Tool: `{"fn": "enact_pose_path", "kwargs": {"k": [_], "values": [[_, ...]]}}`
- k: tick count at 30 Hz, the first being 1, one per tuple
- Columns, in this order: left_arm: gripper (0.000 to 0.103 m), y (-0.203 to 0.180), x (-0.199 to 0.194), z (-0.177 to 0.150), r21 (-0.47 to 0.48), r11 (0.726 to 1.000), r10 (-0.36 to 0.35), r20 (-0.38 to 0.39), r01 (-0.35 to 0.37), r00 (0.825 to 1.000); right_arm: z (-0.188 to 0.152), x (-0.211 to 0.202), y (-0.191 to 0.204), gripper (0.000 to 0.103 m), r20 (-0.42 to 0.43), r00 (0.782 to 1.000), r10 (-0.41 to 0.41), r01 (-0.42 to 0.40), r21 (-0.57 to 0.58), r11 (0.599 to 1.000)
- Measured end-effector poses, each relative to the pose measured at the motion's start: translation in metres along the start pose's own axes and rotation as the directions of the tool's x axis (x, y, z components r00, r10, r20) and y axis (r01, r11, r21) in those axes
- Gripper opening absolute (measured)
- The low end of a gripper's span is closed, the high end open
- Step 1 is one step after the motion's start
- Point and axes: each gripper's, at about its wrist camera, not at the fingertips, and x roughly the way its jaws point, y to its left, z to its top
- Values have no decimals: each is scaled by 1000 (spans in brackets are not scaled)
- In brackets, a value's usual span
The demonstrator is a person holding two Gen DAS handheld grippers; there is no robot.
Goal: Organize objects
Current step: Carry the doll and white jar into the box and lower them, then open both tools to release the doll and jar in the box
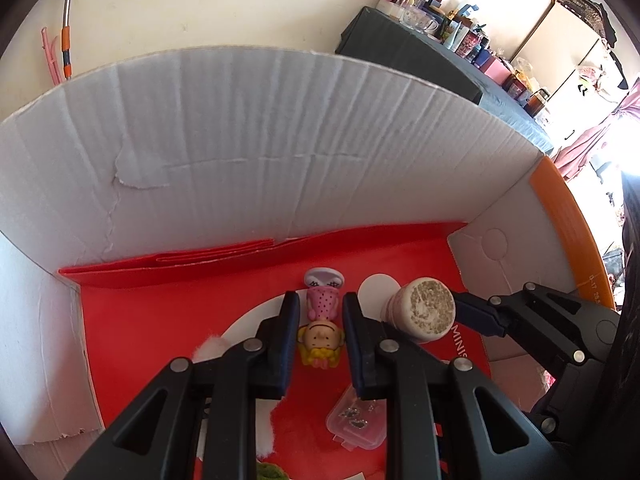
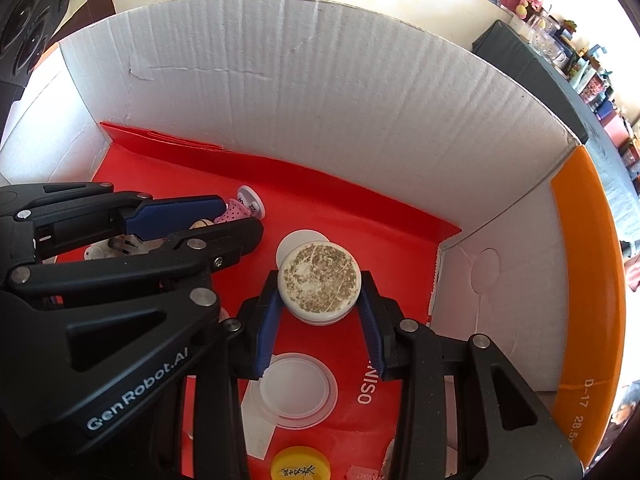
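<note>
A big white cardboard box (image 1: 240,140) fills both views, its corrugated far wall running across the top half of each frame, with an orange band (image 2: 588,280) down the right edge. Lining its floor is a red paper bag (image 2: 340,208), lying flat with white lettering near the lower centre of the right wrist view.

Inside, centre of the right wrist view, the right gripper (image 2: 320,292) has its blue pads pressed on either side of a round cream jar (image 2: 319,282) with a speckled, worn top; the jaws are narrow and clamped on it, jar above the red floor. Just below it in that frame lies a white round lid (image 2: 296,390) flat on the bag.

Over in the left wrist view, lower centre, the left gripper (image 1: 321,320) is closed about as tight as it goes around a small doll figure (image 1: 322,328), pink dotted dress, yellow hair, on a pale round base. To the lower right sits a small clear plastic case (image 1: 356,420), tiny bits inside, too small to tell. A yellow cap (image 2: 300,466) peeks in at the bottom edge of the right wrist view.
</note>
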Motion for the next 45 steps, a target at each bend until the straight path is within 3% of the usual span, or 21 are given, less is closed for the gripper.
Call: {"fn": "enact_pose_path", "kwargs": {"k": [45], "values": [[26,-2,1,-2,10,1000,7,-2,-7,1000,3,6,-17,39,15,1000,-2,2,-5,1000]]}}
